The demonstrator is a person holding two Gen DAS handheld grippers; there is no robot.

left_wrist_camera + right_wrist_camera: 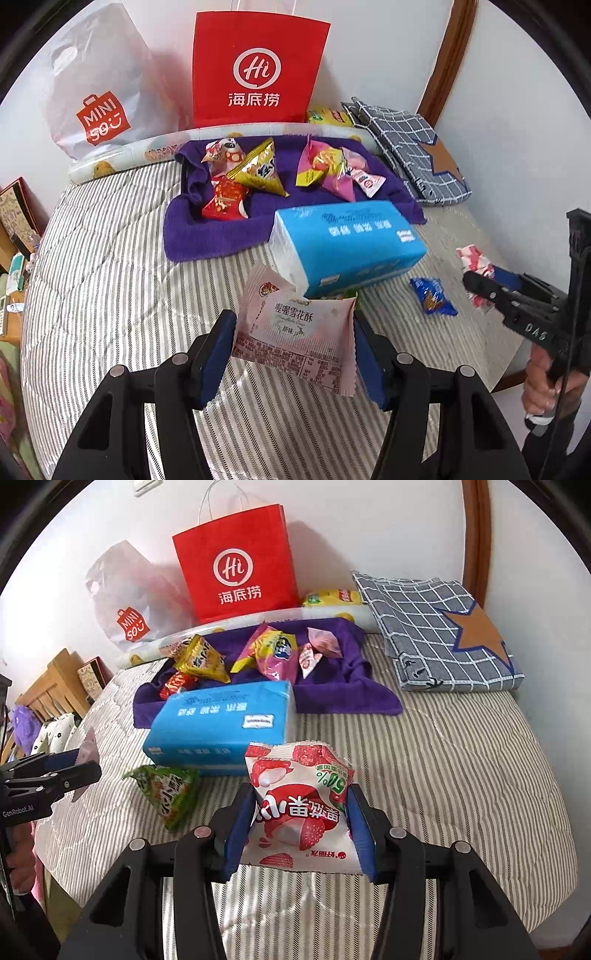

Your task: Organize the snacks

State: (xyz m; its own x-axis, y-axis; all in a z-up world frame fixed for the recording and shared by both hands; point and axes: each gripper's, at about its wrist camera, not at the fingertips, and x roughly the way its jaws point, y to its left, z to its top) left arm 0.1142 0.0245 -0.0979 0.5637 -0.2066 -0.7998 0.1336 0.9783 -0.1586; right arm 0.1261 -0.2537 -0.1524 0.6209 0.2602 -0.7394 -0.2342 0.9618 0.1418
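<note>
Left gripper (pixel 295 354) pinches a pale pink snack packet (pixel 295 339) above the striped bed (pixel 110 258) — right gripper (pixel 301 830) clamps a lychee-print packet (pixel 301 801), probably jelly — near the purple towel (pixel 332 698).

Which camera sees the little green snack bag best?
The right wrist view: the green snack bag lies in plain sight on the striped bedspread. In the left wrist view only a green sliver peeks out behind the held pink packet.
</note>
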